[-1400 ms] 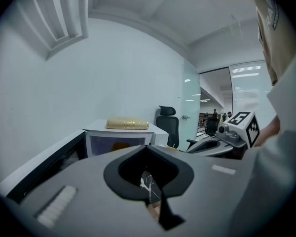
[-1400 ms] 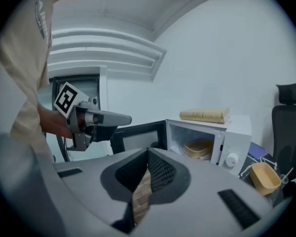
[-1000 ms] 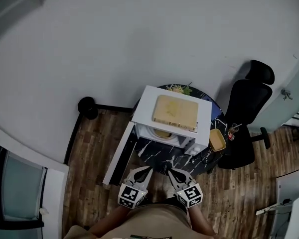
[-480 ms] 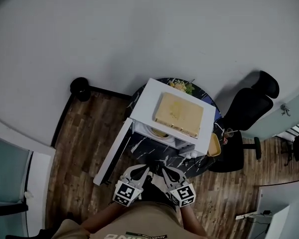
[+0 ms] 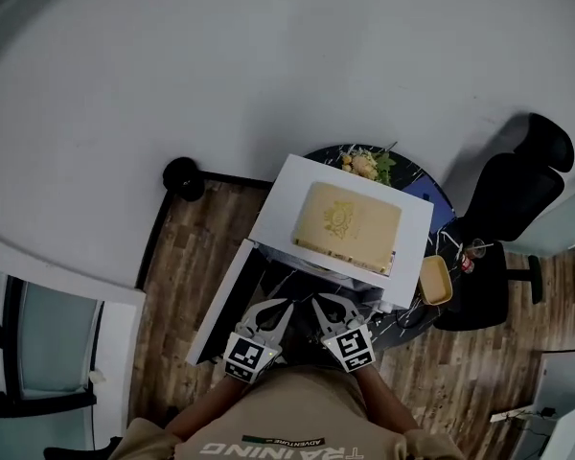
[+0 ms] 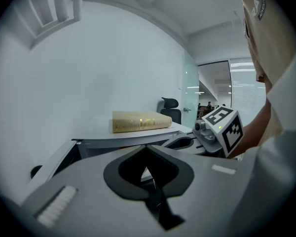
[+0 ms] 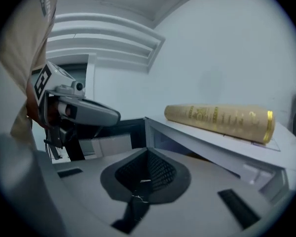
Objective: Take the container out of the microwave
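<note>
left gripper (image 5: 271,310) clenched, empty | right gripper (image 5: 328,307) clenched, empty | microwave (image 5: 417,214) just ahead of both, door (image 5: 220,305) open beside left gripper | book (image 5: 348,225) lay on top

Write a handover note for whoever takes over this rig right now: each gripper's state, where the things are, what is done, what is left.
Left gripper: shut, empty, held low in front of the microwave.
Right gripper: shut, empty, next to the left one.
Things: the microwave stands on the table, door open to the left, book on top. Its inside does not show, so the container is unconfirmed. A yellow tray sits on the table to the microwave's right.
Done: door open.
Left: look inside, open a gripper, grip the container and take it out.
</note>
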The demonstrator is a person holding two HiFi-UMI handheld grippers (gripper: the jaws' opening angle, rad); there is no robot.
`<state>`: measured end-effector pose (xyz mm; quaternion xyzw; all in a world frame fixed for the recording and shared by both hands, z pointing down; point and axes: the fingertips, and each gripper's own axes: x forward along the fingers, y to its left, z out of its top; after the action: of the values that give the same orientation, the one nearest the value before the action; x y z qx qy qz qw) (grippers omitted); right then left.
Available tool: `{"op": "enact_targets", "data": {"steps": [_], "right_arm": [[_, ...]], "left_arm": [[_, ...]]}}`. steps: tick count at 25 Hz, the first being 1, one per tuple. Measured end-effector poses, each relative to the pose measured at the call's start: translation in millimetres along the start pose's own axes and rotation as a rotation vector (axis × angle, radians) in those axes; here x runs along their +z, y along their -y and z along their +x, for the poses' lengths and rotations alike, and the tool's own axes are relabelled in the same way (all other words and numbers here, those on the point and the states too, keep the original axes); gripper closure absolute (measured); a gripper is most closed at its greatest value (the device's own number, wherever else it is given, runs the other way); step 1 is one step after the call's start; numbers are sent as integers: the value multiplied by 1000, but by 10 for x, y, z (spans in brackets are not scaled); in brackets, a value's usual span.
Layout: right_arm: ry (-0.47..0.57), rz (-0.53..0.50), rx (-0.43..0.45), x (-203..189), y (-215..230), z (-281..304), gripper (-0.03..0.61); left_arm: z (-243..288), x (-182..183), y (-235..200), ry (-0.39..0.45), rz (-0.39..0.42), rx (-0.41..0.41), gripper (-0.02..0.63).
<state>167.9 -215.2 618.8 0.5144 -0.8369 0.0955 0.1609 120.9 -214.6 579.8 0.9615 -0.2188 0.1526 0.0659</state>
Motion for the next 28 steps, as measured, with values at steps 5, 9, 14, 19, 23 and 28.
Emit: {"op": "enact_targets", "data": {"steps": [5,9,14,19,23,28], "right_arm": [[-43,25,7,-204,148,194,571],[-92,-37,2,-352,302,299,571],[-168,-99,-29,-597,436,431,569],[-199,-177,-80,-692,562,659,569],[-209,-294,-104,-685,601,795,569],[-268,-338,-101,-721,592,961,569]], "left_arm": [[170,-44,-80,-38,-54,61,606],[300,-39,-167,-43,-97,93,606],[310,-105,-75,-51,-169,75,606],[165,-126,-195,-50,-166,94,606],[48,-178,-310,-30,-200,110,606],[10,-193,-363,12,-218,95,606]]}}
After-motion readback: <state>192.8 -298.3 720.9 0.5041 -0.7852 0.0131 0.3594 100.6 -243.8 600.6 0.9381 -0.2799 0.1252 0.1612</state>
